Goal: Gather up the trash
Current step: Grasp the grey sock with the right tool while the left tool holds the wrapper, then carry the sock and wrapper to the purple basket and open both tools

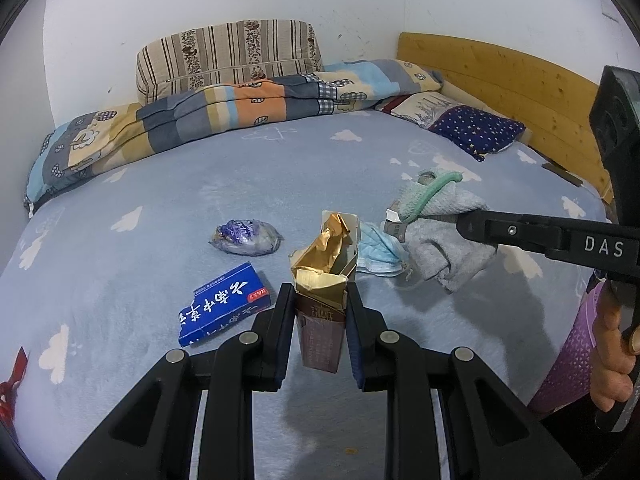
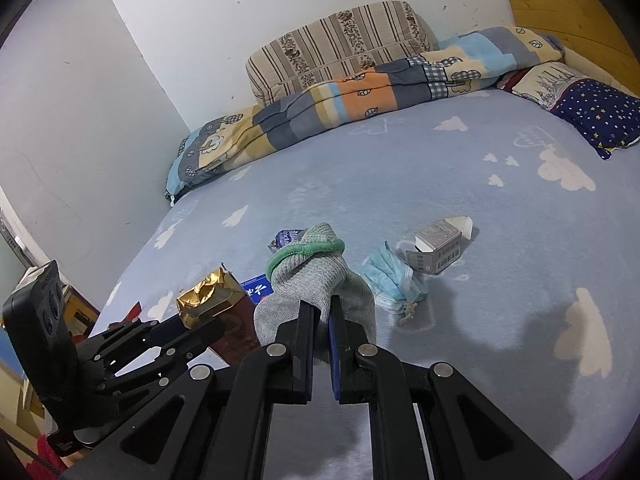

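My left gripper [image 1: 320, 300] is shut on a brown cigarette pack [image 1: 322, 320] with torn gold foil sticking out of its top, held above the blue bed sheet [image 1: 280, 168]. My right gripper [image 2: 320, 308] is shut on a grey sock [image 2: 316, 292] with a green cuff, lifted off the bed. On the sheet lie a blue box [image 1: 226, 304], a crumpled purple wrapper [image 1: 246, 237], a blue face mask [image 2: 394, 280] and a small grey carton [image 2: 438, 244]. In the left wrist view the right gripper [image 1: 464, 222] reaches in from the right with the sock [image 1: 444, 240] hanging from it.
A folded patchwork quilt [image 1: 192, 120] and a striped cushion [image 1: 228, 56] lie along the far wall. A star-patterned pillow [image 1: 476, 130] rests by the wooden headboard [image 1: 512, 76]. A hand [image 1: 612, 360] with a purple sleeve holds the right gripper's handle.
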Motion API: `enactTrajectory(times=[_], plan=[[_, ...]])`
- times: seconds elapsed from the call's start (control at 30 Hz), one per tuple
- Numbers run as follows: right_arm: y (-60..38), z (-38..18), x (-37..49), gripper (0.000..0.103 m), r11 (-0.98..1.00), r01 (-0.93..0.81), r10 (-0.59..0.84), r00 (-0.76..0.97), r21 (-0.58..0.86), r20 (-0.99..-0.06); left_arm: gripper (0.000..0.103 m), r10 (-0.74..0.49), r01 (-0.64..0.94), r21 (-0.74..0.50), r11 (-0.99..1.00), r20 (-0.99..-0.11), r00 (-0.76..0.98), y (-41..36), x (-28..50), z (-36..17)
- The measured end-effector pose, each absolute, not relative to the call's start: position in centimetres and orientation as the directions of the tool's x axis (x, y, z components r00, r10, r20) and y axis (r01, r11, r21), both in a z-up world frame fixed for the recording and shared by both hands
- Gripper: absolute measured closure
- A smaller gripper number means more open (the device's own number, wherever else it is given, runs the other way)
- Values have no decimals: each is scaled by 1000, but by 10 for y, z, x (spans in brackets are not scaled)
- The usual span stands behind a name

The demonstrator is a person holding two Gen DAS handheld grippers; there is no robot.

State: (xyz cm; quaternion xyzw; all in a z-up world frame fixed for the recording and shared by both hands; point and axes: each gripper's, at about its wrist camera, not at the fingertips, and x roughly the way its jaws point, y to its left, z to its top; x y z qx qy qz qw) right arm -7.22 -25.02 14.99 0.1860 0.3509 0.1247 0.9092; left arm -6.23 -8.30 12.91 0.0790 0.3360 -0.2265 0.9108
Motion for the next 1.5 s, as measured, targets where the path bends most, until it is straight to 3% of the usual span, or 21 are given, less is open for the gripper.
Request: enactTrajectory(times=[0.83,1.13,1.5], plan=[[-250,151,-72,96,898,-99,361,721,428,-591,80,-371,474,-18,880,-648,665,-88,-64,127],[-264,159,-87,97,885,-48,342,741,463,-577,80,-482,560,-73,825,-609,630,-100,-74,140],[-340,174,-177,96,844,114,235,800,524,-552,80,-655,732,-160,662,-597,463,-163,-113,148]])
